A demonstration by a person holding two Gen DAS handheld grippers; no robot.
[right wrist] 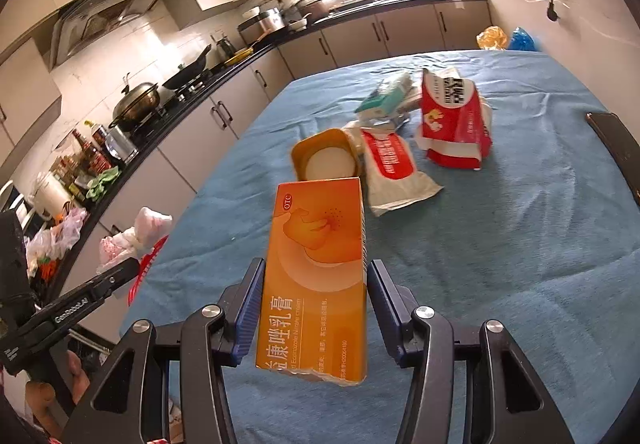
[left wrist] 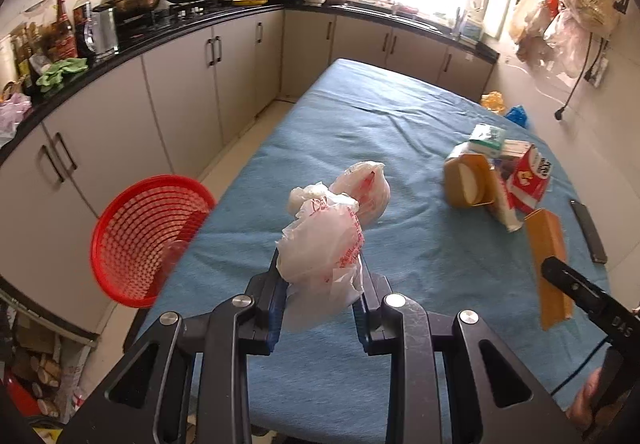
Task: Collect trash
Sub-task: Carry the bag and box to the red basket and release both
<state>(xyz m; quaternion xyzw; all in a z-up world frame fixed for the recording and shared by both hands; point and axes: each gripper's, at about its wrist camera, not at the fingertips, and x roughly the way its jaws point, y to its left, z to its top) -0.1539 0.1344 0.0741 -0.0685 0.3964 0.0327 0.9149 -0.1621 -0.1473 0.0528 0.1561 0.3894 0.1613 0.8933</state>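
Left wrist view: left tool (left wrist: 320,280) is clamped on a crumpled plastic bag (left wrist: 320,244), held above the desk (left wrist: 400,131) beside the red basket (left wrist: 148,240). Right tool (right wrist: 316,292) is clamped on the orange box (right wrist: 316,276), above the desk.

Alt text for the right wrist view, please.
The right hand-held gripper holds an orange medicine box above a blue-covered table. Beyond it lie a red carton and other packaging, with kitchen counters along the left.

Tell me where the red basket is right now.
The red basket sits off the blue table's left edge in the left wrist view, beside the cabinets.
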